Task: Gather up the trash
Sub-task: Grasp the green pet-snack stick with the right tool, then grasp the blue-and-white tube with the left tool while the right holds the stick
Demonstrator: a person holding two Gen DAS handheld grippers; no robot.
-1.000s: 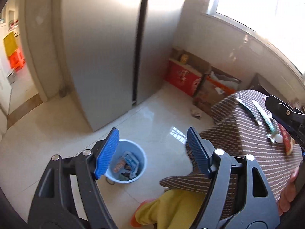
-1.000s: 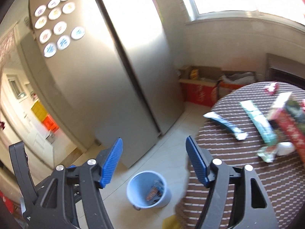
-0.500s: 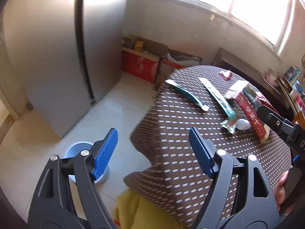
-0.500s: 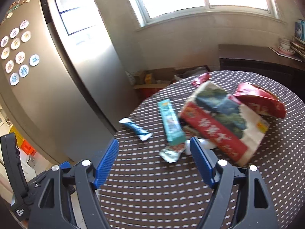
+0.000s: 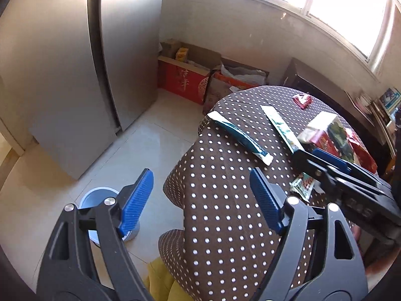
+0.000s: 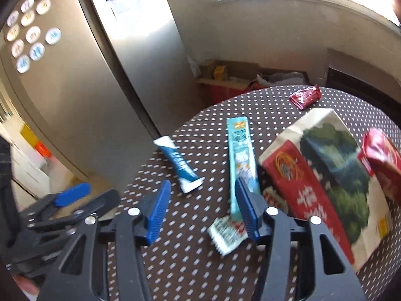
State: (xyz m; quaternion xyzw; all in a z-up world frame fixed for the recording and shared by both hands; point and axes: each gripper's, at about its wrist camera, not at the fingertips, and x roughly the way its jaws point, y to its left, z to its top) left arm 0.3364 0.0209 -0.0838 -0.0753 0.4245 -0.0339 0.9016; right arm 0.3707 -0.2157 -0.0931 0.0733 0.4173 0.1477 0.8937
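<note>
Both claws have swung from the floor toward the table. The right claw (image 6: 201,207) now hangs low over the dotted brown cloth (image 6: 180,263), closer to the trash than half a second ago. Its ridged blue pads (image 6: 158,210) are spread wide and hold nothing. Just under its right pad lies a small crinkly white packet (image 6: 225,233). A long, flat, light blue wrapper (image 6: 240,155) runs away from that same pad. Ahead, a bit to the left, lies a shiny blue and white wrapper (image 6: 179,164). To the right sits a big puffy red and green bag (image 6: 323,175), blurred. Far ahead is a little red wrapper (image 6: 304,97).

The left claw (image 5: 201,200) is spread wide too, empty, over the cloth's hanging edge. The round blue bin (image 5: 100,198) sits on the shiny floor tiles, partly hidden behind its left pad. Farther off stand a grey fridge (image 5: 75,62) and cardboard boxes (image 5: 190,75).
</note>
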